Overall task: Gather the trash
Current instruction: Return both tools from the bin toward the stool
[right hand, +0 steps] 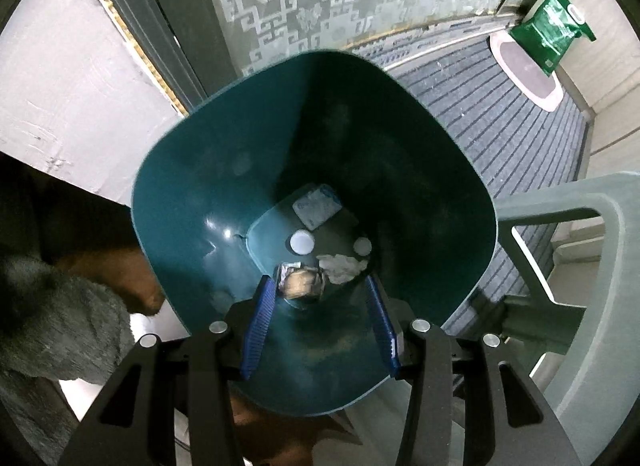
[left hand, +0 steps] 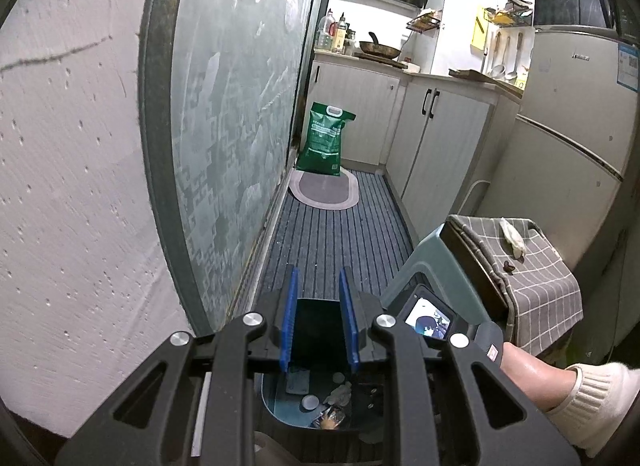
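Trash already lies at the bottom of the teal bin, straight below the right gripper, whose pads stand apart with nothing between them. The left gripper is clamped on a dark panel, which we take for the bin's wall. One pale scrap is left on the checked cloth over the stool. It lies to the right of the bin, its long axis running away from us, so we judge the right hand nearer. Print on the white packet, the green bag and the fridge sticker is too small to read.
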`<state>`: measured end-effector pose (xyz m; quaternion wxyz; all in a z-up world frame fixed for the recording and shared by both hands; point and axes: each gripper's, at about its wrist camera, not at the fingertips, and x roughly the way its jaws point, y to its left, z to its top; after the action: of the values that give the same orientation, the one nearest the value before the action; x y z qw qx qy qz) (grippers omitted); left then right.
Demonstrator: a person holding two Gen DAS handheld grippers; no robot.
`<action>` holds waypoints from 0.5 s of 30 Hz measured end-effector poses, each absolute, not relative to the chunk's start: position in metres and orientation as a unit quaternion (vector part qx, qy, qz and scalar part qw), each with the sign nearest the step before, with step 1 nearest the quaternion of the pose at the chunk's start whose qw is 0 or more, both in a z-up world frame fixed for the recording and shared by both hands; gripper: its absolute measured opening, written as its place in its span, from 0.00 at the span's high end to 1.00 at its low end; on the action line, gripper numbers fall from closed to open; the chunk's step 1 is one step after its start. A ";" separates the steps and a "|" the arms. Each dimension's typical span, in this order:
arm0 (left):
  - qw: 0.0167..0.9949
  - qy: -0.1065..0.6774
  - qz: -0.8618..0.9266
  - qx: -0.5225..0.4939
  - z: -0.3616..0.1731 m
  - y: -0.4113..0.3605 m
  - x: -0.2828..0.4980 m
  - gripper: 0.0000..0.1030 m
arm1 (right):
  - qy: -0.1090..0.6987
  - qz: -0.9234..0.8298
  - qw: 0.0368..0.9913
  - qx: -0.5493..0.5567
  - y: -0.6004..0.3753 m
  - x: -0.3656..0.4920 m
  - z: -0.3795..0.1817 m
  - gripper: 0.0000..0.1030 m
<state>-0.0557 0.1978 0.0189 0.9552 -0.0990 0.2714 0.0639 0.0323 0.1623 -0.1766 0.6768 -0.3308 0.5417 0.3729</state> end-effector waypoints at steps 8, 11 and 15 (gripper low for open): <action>0.958 0.262 0.058 -0.101 0.028 0.193 -0.055 0.73 | 0.505 0.398 0.702 -0.307 0.164 0.026 -0.138 0.58; 0.959 0.259 0.058 -0.103 0.032 0.190 -0.054 0.69 | 0.487 0.409 0.712 -0.296 0.162 0.024 -0.118 0.59; 0.961 0.252 0.054 -0.103 0.038 0.182 -0.052 0.66 | 0.465 0.416 0.730 -0.279 0.156 0.023 -0.093 0.60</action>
<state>-0.0516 0.1824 0.0384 0.9606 -0.1027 0.2524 0.0544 0.0231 0.1564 -0.0932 0.7301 -0.2786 0.4651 0.4160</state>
